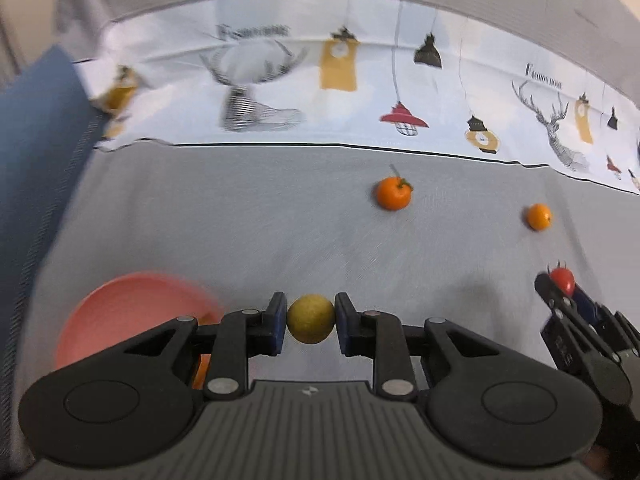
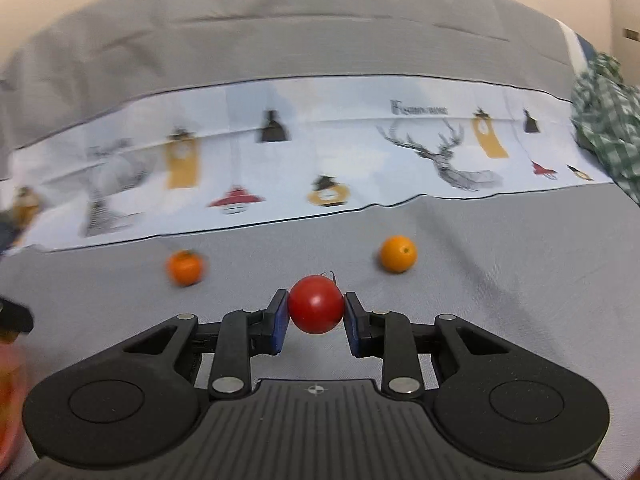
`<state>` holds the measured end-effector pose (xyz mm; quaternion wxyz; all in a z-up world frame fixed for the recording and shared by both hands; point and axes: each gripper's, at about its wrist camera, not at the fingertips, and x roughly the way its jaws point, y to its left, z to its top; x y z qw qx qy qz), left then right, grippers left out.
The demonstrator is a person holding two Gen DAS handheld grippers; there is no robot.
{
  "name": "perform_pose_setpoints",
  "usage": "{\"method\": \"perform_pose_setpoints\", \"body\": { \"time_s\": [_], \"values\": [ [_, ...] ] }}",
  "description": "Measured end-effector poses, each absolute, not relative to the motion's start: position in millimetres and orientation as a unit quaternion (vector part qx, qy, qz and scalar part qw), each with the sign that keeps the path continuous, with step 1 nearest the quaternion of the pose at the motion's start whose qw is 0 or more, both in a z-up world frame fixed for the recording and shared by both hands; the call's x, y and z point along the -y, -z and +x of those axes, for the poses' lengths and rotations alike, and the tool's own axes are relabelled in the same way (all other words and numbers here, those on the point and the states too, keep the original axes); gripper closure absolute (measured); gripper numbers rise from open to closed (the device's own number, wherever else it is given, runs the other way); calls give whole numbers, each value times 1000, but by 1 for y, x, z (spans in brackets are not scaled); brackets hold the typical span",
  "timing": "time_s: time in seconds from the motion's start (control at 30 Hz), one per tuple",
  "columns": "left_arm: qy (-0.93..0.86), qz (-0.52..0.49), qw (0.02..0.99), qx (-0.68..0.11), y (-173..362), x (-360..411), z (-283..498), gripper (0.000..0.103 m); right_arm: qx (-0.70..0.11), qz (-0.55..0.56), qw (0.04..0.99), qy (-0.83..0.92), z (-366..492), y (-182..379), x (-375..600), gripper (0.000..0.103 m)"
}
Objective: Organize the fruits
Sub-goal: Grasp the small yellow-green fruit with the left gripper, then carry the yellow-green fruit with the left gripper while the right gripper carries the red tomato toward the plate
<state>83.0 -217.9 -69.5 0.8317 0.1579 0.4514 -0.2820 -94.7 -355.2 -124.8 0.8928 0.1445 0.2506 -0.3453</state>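
My left gripper is shut on a small yellow-green fruit, held above the grey cloth. Just left of it lies a pink plate with something orange on it, mostly hidden by the gripper. My right gripper is shut on a red tomato; the same gripper and tomato show at the right edge of the left wrist view. An orange with a stem and leaf and a smaller plain orange rest on the cloth farther back.
A white cloth band printed with lamps and deer runs across the back. A blue surface borders the left side. A green checked fabric lies at the far right. The pink plate's edge shows at the left.
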Motion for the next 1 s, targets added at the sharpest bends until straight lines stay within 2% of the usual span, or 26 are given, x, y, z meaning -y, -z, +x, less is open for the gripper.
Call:
{"method": "perform_pose_setpoints", "body": {
  "time_s": [0.2,0.5,0.7,1.0],
  "values": [
    [253,141,855,-430,31,119,44,75,-280,130,918,250,-134,87,270,73],
    [209,90,866,-445,12,6,3,75,-275,125,939,162,-149,43,188,73],
    [206,68,876,-430,2,-29,-17,75,-258,86,951,148,-164,22,159,73],
    [214,51,882,-417,-3,-40,-33,75,-249,68,955,146,-177,13,147,73]
  ]
}}
